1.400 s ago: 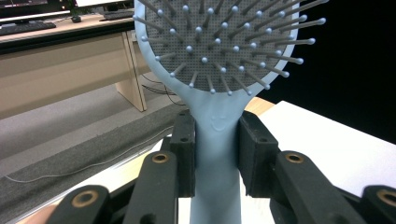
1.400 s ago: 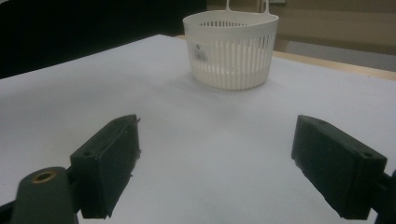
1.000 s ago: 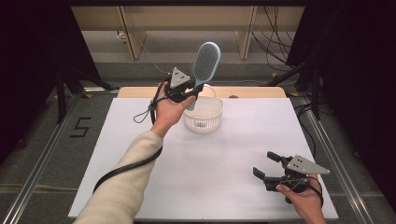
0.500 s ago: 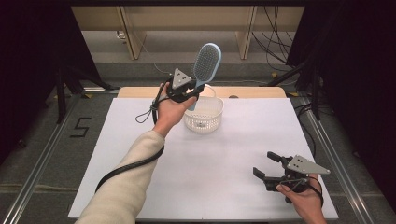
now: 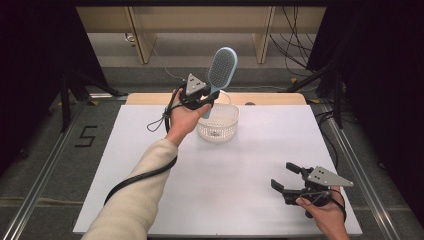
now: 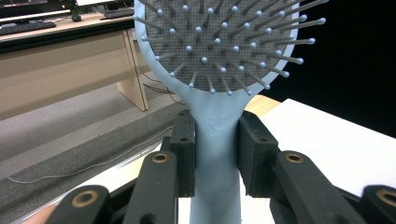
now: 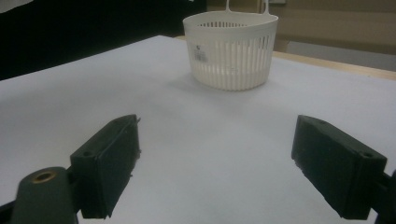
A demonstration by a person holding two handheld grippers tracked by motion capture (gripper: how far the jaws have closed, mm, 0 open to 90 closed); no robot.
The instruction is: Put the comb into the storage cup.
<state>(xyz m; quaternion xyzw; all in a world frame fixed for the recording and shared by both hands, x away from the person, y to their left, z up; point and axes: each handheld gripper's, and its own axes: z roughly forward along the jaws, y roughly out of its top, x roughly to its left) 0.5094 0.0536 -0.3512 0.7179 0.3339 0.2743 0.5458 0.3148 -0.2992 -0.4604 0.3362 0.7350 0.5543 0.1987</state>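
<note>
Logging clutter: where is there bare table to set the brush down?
Bare table spans the left, middle and right, from the basket to the right tongs. The far middle is crowded: basket, left tongs and hairbrush.

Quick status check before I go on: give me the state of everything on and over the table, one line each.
Hairbrush: lifted above the basket, head up, handle clamped.
Left gripper: shut on the hairbrush handle, raised at the far side of the table.
Basket: upright on the table; nothing visible inside it.
Right gripper: open, holding nothing, low over the near right of the table.
Table: covered with a white sheet.
</note>
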